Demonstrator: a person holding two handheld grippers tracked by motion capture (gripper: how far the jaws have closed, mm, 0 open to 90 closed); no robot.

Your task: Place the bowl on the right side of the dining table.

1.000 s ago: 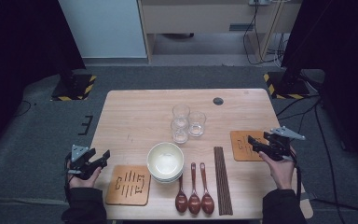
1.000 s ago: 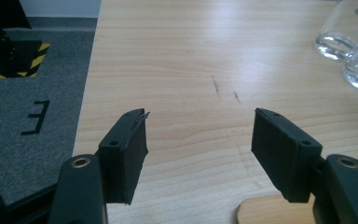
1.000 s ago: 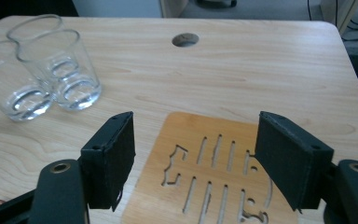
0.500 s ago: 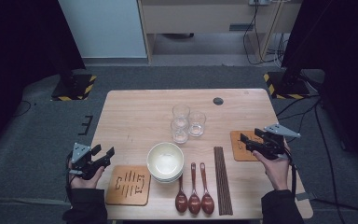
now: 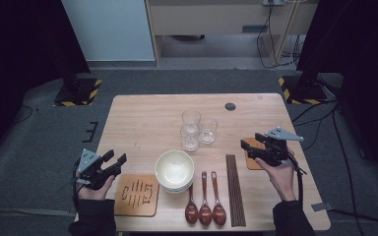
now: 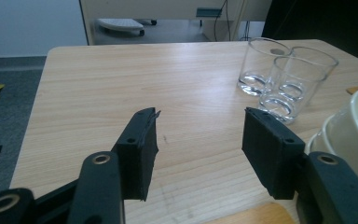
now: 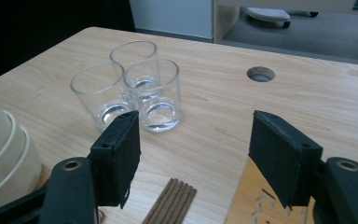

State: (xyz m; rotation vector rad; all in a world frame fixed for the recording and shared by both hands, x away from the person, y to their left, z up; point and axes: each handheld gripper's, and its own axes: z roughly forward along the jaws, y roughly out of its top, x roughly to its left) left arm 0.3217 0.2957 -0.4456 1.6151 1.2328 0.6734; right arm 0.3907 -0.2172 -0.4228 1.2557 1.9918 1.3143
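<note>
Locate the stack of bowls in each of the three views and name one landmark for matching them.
High view: the bowls sit at the table's near middle, left of the spoons.
Left gripper view: at the right edge, beside the right jaw, cut off by the frame.
Right gripper view: at the left edge, partly cut off.
Shared landmark: the three glasses, just beyond the bowls.

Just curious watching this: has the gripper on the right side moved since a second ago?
Yes. The right gripper has slid left across its wooden coaster, toward the chopsticks.
</note>
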